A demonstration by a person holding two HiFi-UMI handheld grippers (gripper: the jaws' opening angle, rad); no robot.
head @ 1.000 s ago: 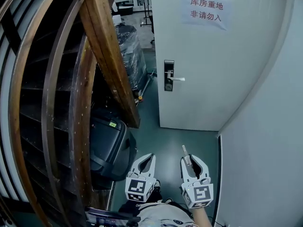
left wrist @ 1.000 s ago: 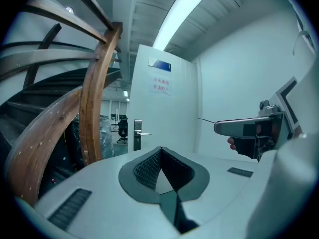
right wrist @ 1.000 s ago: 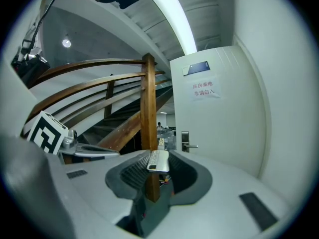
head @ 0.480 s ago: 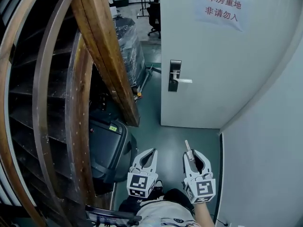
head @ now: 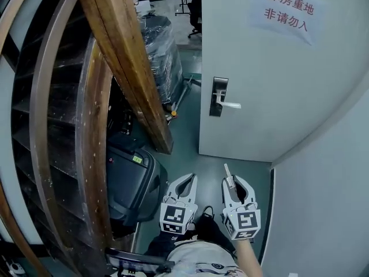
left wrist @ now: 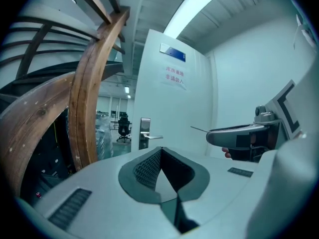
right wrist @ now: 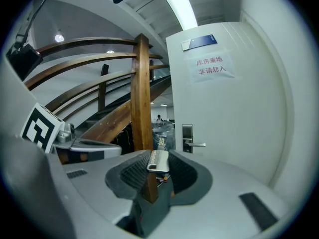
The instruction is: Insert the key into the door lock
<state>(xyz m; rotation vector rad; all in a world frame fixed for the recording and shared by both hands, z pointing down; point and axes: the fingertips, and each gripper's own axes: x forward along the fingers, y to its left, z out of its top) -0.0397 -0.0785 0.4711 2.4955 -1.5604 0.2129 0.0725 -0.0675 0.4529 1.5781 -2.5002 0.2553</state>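
I have the key (right wrist: 158, 160) clamped in my right gripper (head: 237, 183). The jaws press on its pale head, and the thin blade sticks out ahead of the tips, pointing towards the door lock (head: 218, 97). My left gripper (head: 183, 184) is just beside the right one, on the side away from the wall. Its jaws are together with nothing between them.

As I judge it, the task is in its approach. The key is in hand and roughly aimed, but both grippers are well short of the door lock and lower than it in the head view. Left to do: close the gap, raise the blade to the keyhole, line it up and push it in. I cannot make out the keyhole itself from here. I can only see the dark plate with the lever handle (head: 230, 104) jutting from it towards the wall side.

The door lock sits near the free edge of a pale door (head: 277, 79), which stands ajar. A paper notice (head: 288, 15) hangs above the lock. A plain wall (head: 328, 201) runs along the lock's handle side, leaving me a narrow lane of green floor (head: 199, 166). On the other side are a slanting wooden stair beam (head: 130, 68), a black case (head: 130, 183) below it, and a wrapped pallet (head: 161, 56) past the door's edge.
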